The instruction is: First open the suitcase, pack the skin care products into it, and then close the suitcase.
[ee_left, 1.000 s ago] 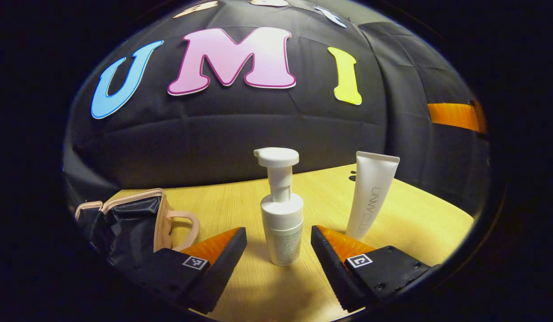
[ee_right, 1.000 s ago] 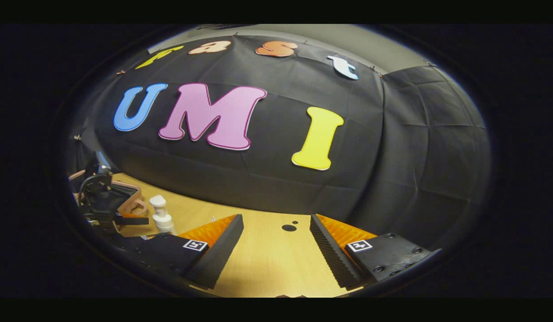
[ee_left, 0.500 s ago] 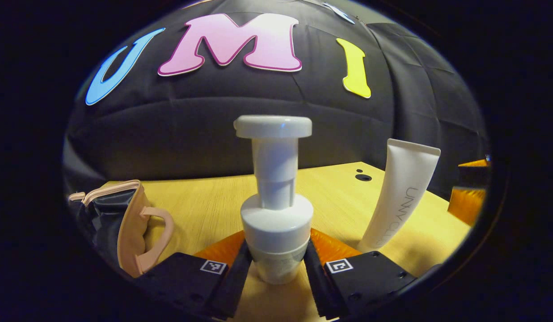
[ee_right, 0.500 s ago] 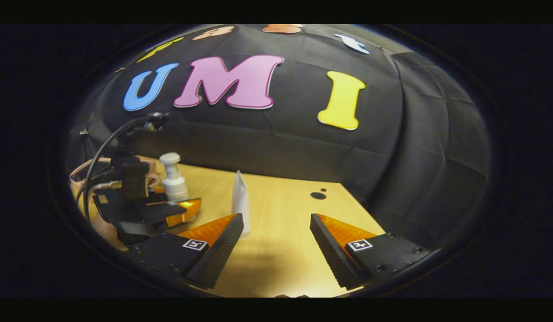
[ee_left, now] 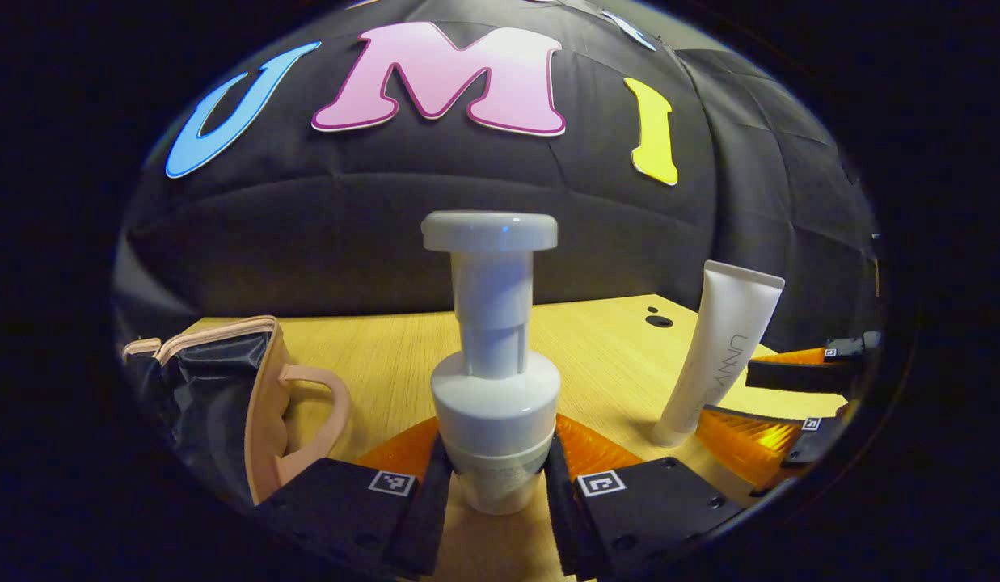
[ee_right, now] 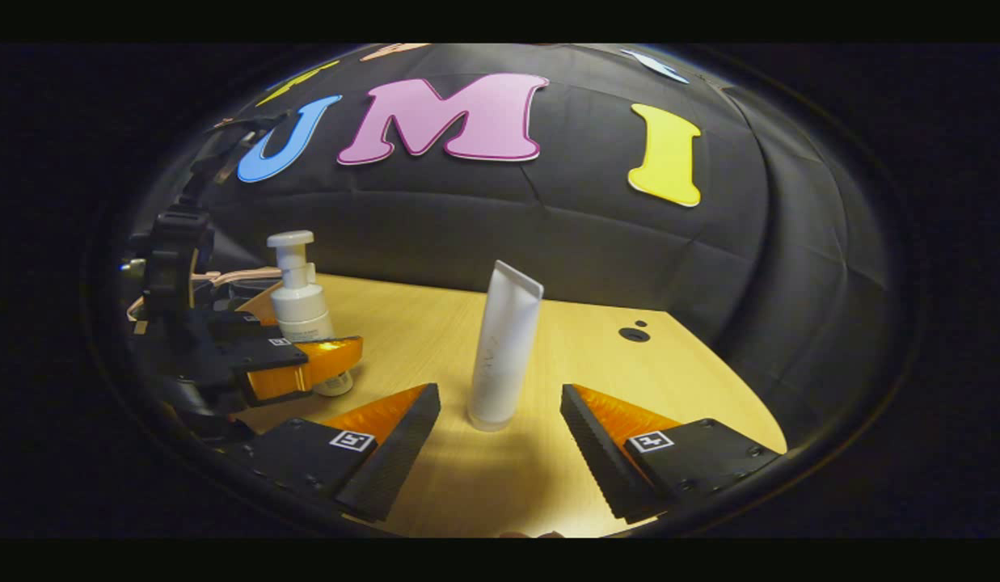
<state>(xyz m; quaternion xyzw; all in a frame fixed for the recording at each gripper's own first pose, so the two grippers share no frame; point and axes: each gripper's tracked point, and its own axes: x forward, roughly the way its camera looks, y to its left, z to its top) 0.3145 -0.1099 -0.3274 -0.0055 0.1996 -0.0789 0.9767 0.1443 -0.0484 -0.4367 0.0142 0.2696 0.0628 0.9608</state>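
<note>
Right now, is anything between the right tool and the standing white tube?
Nothing visible. The right tool is open, and the tube stands upright on bare table just ahead of its gap.

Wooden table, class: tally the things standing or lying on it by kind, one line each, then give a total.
White pump bottle, upright, held by the left gripper: 1
White squeeze tube, standing on its cap between the open fingers of the right gripper: 1
Pink suitcase with dark lining, open: 1
Total: 3
</note>
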